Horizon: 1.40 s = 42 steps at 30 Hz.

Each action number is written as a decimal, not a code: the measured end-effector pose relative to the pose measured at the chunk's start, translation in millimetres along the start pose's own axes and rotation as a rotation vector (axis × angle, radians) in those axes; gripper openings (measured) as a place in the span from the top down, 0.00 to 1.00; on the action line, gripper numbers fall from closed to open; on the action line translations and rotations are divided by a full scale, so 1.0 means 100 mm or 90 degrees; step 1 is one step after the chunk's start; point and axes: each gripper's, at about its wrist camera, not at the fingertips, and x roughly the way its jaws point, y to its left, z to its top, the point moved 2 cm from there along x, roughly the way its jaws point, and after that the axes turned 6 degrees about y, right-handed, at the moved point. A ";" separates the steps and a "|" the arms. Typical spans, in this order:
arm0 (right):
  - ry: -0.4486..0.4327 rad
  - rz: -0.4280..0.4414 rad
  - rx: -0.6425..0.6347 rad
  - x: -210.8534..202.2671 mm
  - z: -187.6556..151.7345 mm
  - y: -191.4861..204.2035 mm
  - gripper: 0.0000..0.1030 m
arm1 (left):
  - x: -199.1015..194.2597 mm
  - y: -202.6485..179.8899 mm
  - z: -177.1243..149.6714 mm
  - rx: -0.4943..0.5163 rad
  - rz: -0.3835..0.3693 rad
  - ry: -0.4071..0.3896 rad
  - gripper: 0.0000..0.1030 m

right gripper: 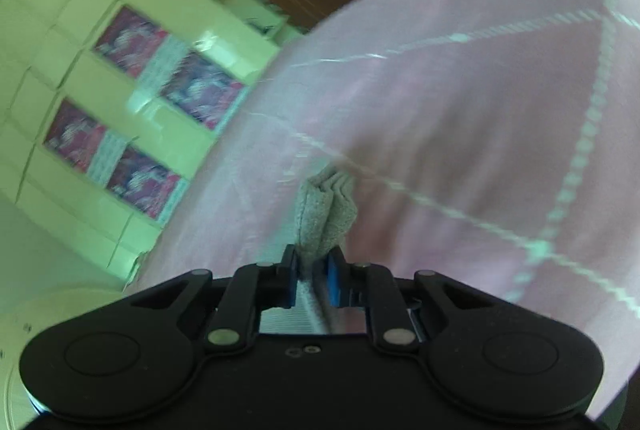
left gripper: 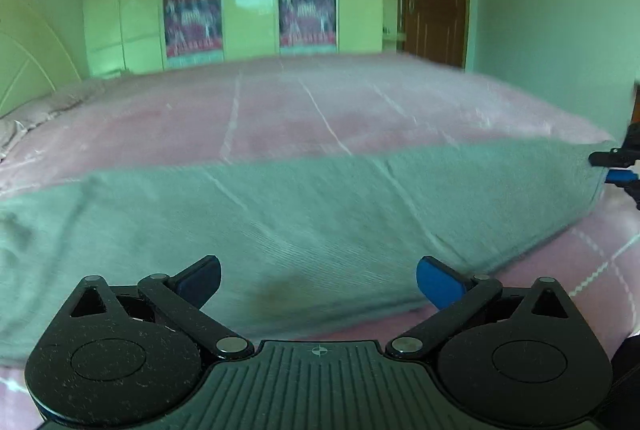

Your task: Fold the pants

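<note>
grey pants (left gripper: 304, 214) lie lengthwise left-right across bed (left gripper: 320, 102).

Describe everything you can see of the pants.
The pants are grey-green, of soft ribbed-looking knit fabric, spread wide and mostly flat across the pink bed cover. A faint dark smudge shows near their front edge. The right gripper is shut on a bunched, layered edge of them, which pokes out past its pads. The left gripper hangs open above the cloth, gripping nothing.

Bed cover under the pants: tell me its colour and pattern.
Pink bed cover with a grid of thin pale lines, some dotted; clearest in the right wrist view.
</note>
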 end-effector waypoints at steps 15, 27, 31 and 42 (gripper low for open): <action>0.194 0.179 -0.466 0.70 -2.32 2.64 0.80 | -1.00 3.21 -0.57 -0.228 0.216 -0.102 0.00; 0.203 0.160 -0.448 0.29 -2.15 2.41 0.80 | -0.77 2.96 -0.48 -0.220 0.030 -0.113 0.00; 0.147 0.124 -0.416 0.21 -1.80 2.21 0.79 | -0.43 2.51 -0.32 -0.215 -0.087 -0.048 0.08; 0.053 0.077 -0.229 0.07 -1.24 1.39 0.74 | 0.46 2.26 -0.38 -0.367 -0.207 0.123 0.40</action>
